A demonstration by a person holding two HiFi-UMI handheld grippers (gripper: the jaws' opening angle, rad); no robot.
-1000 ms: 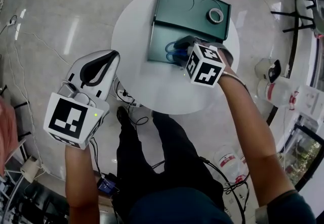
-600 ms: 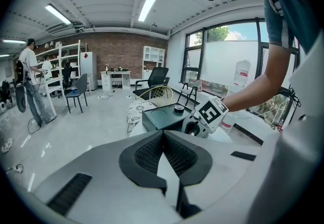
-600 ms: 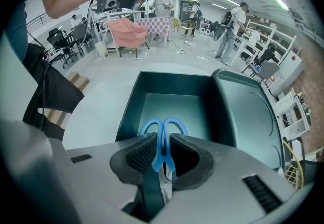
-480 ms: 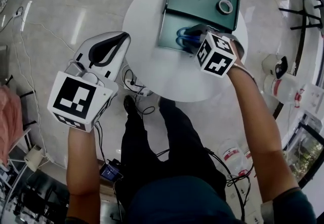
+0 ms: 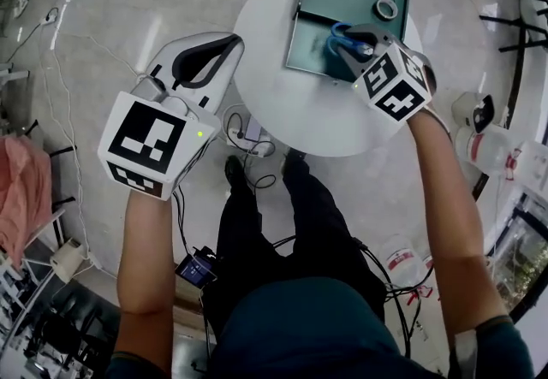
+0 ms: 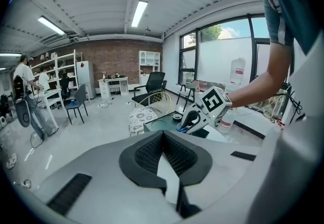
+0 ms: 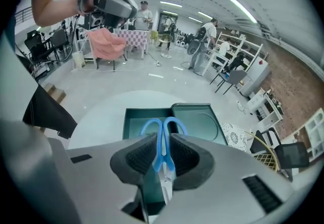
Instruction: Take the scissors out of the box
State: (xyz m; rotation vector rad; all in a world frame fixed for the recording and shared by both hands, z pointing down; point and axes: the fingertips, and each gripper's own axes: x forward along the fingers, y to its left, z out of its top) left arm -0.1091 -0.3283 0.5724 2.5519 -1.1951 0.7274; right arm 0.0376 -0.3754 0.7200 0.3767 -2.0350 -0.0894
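While the right gripper (image 7: pixel 163 137) clamps the blue scissors (image 7: pixel 163 131) over the open box (image 7: pixel 200 119) on the table (image 7: pixel 96 117), blades are partly hidden behind its pads (image 7: pixel 140 155); left gripper (image 6: pixel 163 134), closed and empty, hangs off-table.

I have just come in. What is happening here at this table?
A person stands at a round white table with a gripper in each hand. The right gripper is shut on the blue-handled scissors and holds them over the open green box; they are not yet set down outside it. The left gripper is shut with nothing in it, off to the table's left. A roll of tape lies in the box's far half.
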